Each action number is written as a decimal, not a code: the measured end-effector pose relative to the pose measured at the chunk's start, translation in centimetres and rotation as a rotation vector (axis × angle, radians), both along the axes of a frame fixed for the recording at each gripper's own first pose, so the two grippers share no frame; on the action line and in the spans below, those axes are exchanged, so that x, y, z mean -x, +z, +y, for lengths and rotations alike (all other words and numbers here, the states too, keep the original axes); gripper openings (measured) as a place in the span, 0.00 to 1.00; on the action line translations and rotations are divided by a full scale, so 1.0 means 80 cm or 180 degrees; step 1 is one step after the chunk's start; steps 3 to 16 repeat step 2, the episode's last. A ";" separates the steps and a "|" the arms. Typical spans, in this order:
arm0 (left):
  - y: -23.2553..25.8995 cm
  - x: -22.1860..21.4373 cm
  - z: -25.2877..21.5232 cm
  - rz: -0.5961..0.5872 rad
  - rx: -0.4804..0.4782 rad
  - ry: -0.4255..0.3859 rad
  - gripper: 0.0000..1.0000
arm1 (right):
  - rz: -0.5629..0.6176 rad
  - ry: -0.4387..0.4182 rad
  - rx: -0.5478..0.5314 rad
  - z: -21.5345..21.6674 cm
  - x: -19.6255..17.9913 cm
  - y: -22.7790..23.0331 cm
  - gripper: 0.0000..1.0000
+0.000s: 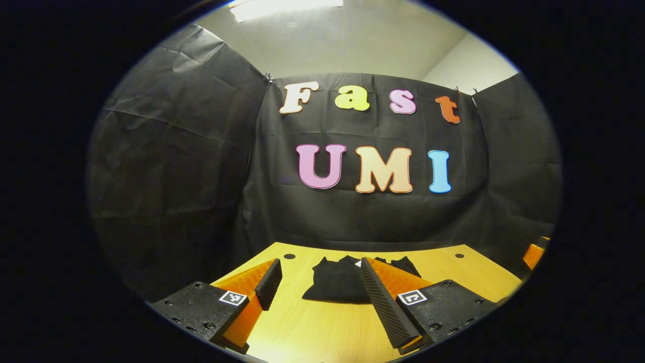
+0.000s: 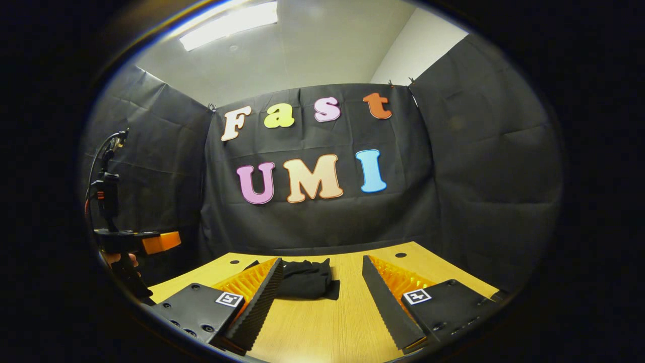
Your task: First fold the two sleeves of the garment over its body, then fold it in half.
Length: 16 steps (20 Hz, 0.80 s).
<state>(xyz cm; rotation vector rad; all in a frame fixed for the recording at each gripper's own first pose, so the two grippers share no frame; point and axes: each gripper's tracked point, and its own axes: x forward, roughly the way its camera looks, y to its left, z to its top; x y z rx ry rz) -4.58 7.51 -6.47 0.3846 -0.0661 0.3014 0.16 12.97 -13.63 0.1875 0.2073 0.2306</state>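
Closest to us, both sets of fingers are spread apart with nothing between them: the left gripper [image 1: 322,297] and the right gripper [image 2: 322,302] hang just above the wooden table [image 1: 322,327]. Farther back, the black garment [image 1: 338,285] lies in a compact bunch on the table, well short of either gripper. Hard to tell whether it's folded or not; if not, we'd guess spreading it flat and finding a sleeve comes next. No readable label on the garment.
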 end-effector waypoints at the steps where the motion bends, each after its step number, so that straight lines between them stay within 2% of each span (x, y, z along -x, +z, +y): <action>1: -0.001 -0.005 -0.002 0.0003 0.0020 -0.0041 0.93 | 0.0020 -0.0014 0.0021 0.000 -0.002 -0.004 0.99; 16: -0.004 -0.010 -0.004 0.0030 0.0038 -0.0080 0.92 | 0.0038 -0.0032 0.0050 0.000 -0.004 -0.008 0.99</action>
